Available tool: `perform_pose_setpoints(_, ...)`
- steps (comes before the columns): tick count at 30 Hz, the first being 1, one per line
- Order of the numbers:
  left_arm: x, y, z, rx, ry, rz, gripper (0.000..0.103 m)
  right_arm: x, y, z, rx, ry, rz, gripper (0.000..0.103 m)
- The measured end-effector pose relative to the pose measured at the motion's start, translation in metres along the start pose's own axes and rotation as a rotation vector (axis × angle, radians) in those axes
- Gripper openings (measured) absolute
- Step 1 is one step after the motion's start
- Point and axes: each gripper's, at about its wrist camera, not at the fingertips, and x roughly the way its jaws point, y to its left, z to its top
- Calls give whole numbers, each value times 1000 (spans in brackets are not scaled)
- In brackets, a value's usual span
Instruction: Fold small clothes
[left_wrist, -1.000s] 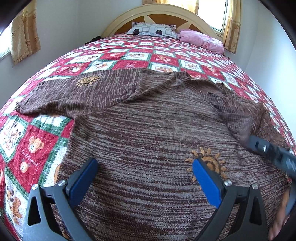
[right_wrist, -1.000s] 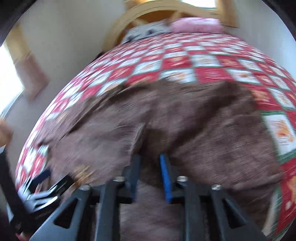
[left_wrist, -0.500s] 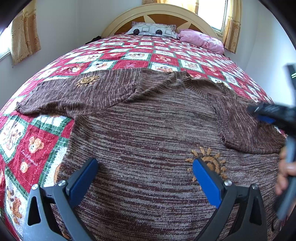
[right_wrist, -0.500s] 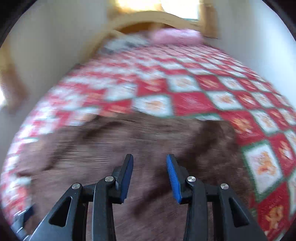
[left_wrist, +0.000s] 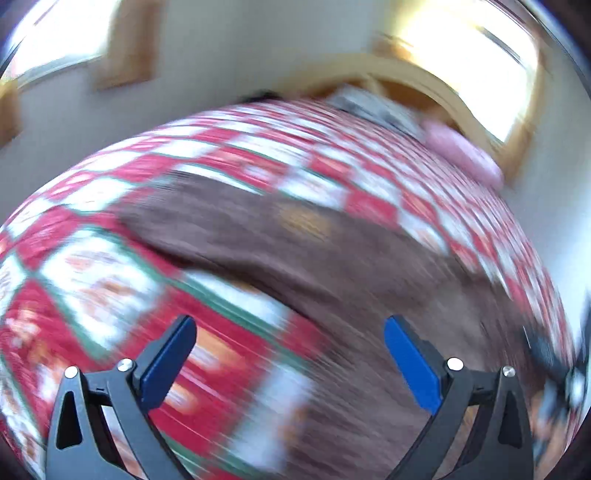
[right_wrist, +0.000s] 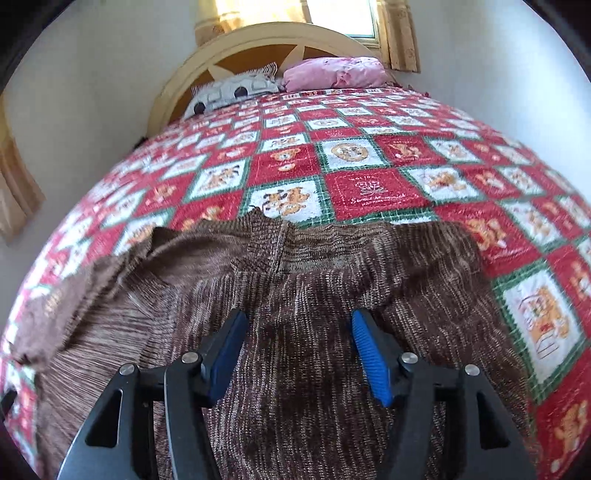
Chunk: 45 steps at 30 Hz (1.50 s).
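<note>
Your right gripper (right_wrist: 297, 334) hangs over the brown sweater (right_wrist: 295, 369). Its jaws have just been opening, and nothing is between the blue pads (right_wrist: 369, 354). One sleeve (right_wrist: 424, 269) lies folded across the body at 1 o'clock. The checked bedspread (right_wrist: 369, 155) reaches to 12 o'clock, where a pink pillow (right_wrist: 336, 72) rests beside a patterned pillow (right_wrist: 236, 88).

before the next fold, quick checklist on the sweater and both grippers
1. Right gripper open, nothing pinched: ok; its jaws have just been opening.
2. Left gripper open, empty: ok.
3. Brown sweater lying on the checked bedspread: ok.
4. Right sleeve folded in over the body: ok.
5. Left sleeve folded in: not ok, it looks spread out.
6. Left wrist view sharp enough to aim: not ok, blurred.
</note>
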Motion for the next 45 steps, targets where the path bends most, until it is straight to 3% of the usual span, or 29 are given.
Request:
perform_pose_setpoints(3,23,59,38,-138,-8,131,100,1,4,0,0,-1,1,61)
perform_pose_setpoints(5,41,82,51,-183,8,177,87,2,7,1,-13,3,-11,61)
perform_pose_setpoints(8,72,104,61,-254,76,140,69,4,7,1,-21,5,-17,61)
perform_pose_setpoints(11,83,105,65,-267,56,138,68,4,7,1,-18,5,-11,61)
perform_pose_setpoints(13,85,102,66,-262,43,133,61,4,6,1,-17,5,-6,61)
perform_pose_setpoints(15,87,106,65,-280,25,116,21,5,6,1,-20,7,-7,61)
perform_pose_setpoints(16,89,110,62,-297,26,103,14,5,6,1,-21,7,-9,61)
perform_pose_setpoints(19,89,120,65,-331,20,41,11,5,6,1,-26,8,-11,61)
perform_pose_setpoints(23,87,111,77,-308,22,18,9,5,6,1,-31,14,-4,61)
perform_pose_setpoints(27,71,68,95,-235,-33,-64,9,1,2,1,-5,-3,23,61)
perform_pose_setpoints(31,37,-18,98,-31,-95,-188,9,-14,-7,3,49,-64,45,61)
perform_pose_setpoints(34,9,-86,75,143,-118,-286,9,-42,-16,3,113,-142,69,61)
perform_pose_setpoints(37,-10,-148,31,301,-112,-351,9,-61,-22,-2,137,-152,75,61)
perform_pose_setpoints(40,-7,-189,-14,435,-85,-357,9,-71,-26,-13,153,-129,87,61)
perform_pose_setpoints(45,23,-211,-60,498,35,-320,9,-67,-28,-34,161,-56,108,61)
